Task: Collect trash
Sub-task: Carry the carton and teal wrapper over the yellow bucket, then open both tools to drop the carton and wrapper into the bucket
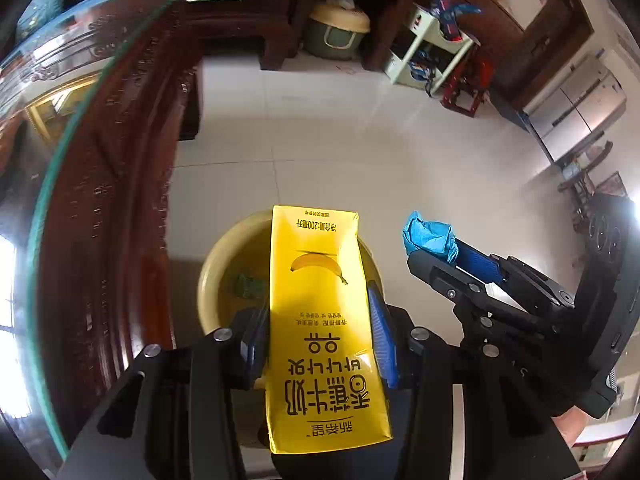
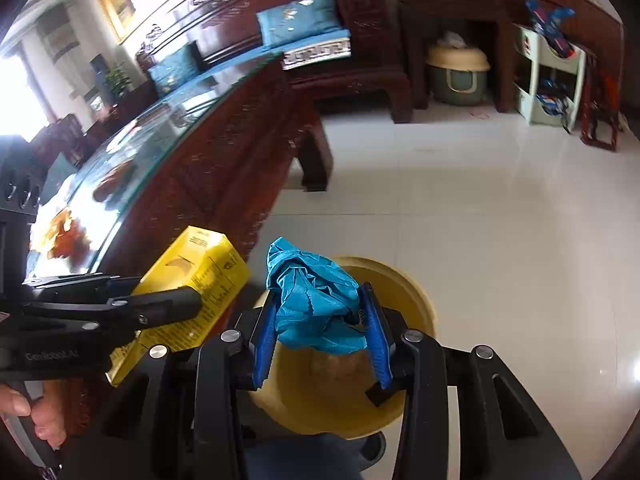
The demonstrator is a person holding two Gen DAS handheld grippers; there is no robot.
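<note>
My left gripper (image 1: 318,320) is shut on a yellow banana-milk carton (image 1: 320,312), held lengthwise above a round yellow bin (image 1: 212,276) on the floor; some green scrap lies inside it. My right gripper (image 2: 322,320) is shut on a crumpled blue paper wad (image 2: 316,304), also over the yellow bin (image 2: 416,304). In the left wrist view the right gripper (image 1: 434,254) shows at the right with the blue wad (image 1: 430,236) at its tip. The right wrist view has the left gripper (image 2: 192,296) at the left, holding the carton (image 2: 192,288).
A dark carved wooden table with a glass top (image 2: 168,152) stands just left of the bin. White tiled floor (image 2: 500,220) stretches to the right. A wooden sofa with blue cushions (image 2: 300,20), a covered basket (image 2: 458,72) and a white shelf (image 2: 548,80) stand farther back.
</note>
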